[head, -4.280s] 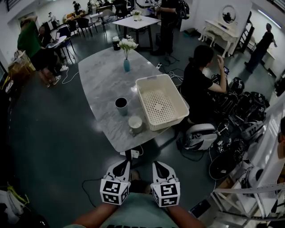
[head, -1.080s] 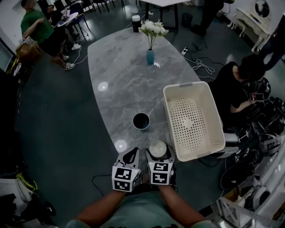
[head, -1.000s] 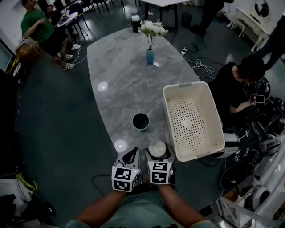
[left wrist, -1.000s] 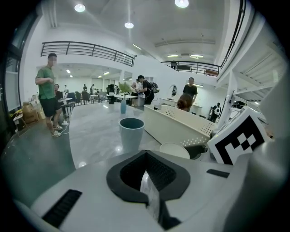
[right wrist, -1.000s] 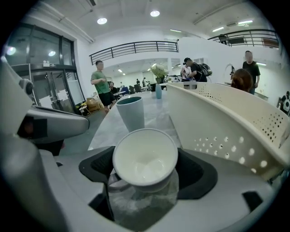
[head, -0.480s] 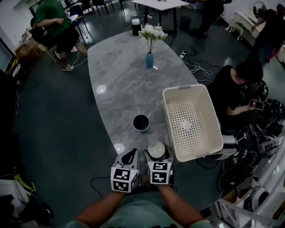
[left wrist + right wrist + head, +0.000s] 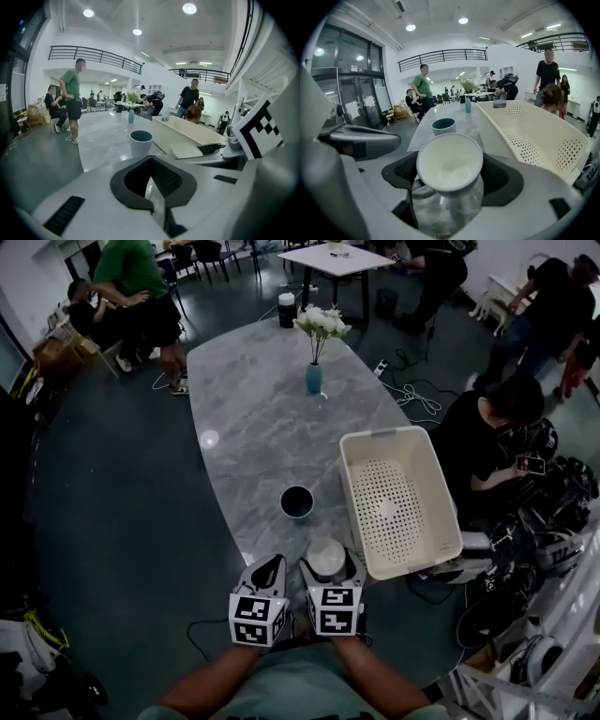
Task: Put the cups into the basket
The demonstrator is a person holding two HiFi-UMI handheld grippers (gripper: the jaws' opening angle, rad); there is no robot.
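A white cup (image 7: 327,556) stands at the near end of the marble table (image 7: 253,437), between the fingers of my right gripper (image 7: 328,564). In the right gripper view the pads press both sides of the white cup (image 7: 449,161), so my right gripper (image 7: 449,165) is shut on it. A dark teal cup (image 7: 297,502) stands free a little farther up the table, also seen as the teal cup (image 7: 443,125). The cream basket (image 7: 352,507) lies empty to the right of both cups. My left gripper (image 7: 271,566) is shut and empty, just left of the white cup.
A blue vase with white flowers (image 7: 314,378) stands at the far half of the table. A seated person (image 7: 487,432) is close beside the basket's right side, with bags and cables on the floor. Other people stand at the far end.
Some seconds ago both grippers hung off the table and the white cup stood free. Now my right gripper is around it. Over the last second the grippers barely moved; a person in green walked.
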